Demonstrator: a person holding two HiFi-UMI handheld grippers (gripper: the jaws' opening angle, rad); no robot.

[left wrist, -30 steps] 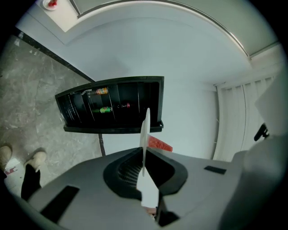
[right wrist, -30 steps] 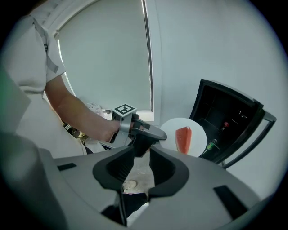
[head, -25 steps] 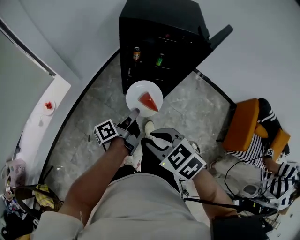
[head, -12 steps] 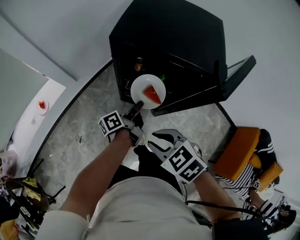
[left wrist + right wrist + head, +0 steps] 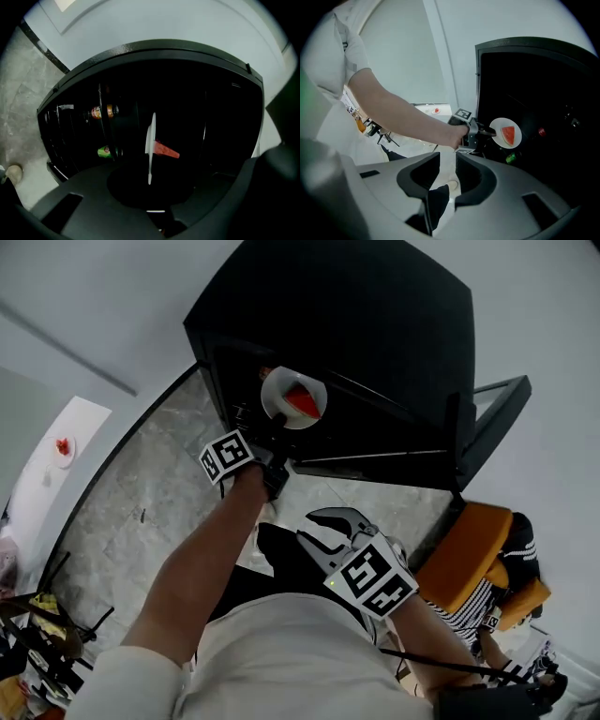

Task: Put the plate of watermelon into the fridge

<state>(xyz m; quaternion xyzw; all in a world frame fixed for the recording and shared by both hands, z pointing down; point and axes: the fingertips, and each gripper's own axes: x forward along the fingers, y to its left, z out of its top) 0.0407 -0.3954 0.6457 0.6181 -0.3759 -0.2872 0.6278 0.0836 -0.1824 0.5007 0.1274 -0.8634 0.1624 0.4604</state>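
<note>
A white plate (image 5: 281, 390) carries a red watermelon wedge (image 5: 302, 402). My left gripper (image 5: 277, 427) is shut on its near rim and holds it level at the mouth of the open black fridge (image 5: 375, 324). In the left gripper view the plate (image 5: 150, 140) shows edge-on with the wedge (image 5: 166, 150) on its right, against the dark fridge interior. The right gripper view shows the plate (image 5: 499, 127) and the left gripper (image 5: 482, 132) from the side. My right gripper (image 5: 328, 520) hangs open and holds nothing, low by my legs.
The fridge door (image 5: 489, 423) stands open to the right. A brown bottle (image 5: 101, 111) and a green can (image 5: 105, 151) lie on the fridge's left shelves. An orange chair (image 5: 469, 554) with a seated person is at the right. A white table (image 5: 47, 474) stands left.
My left gripper has carried the plate forward, from above the floor up to the fridge opening. The fridge now looms larger and nearer. The right gripper stays low.
</note>
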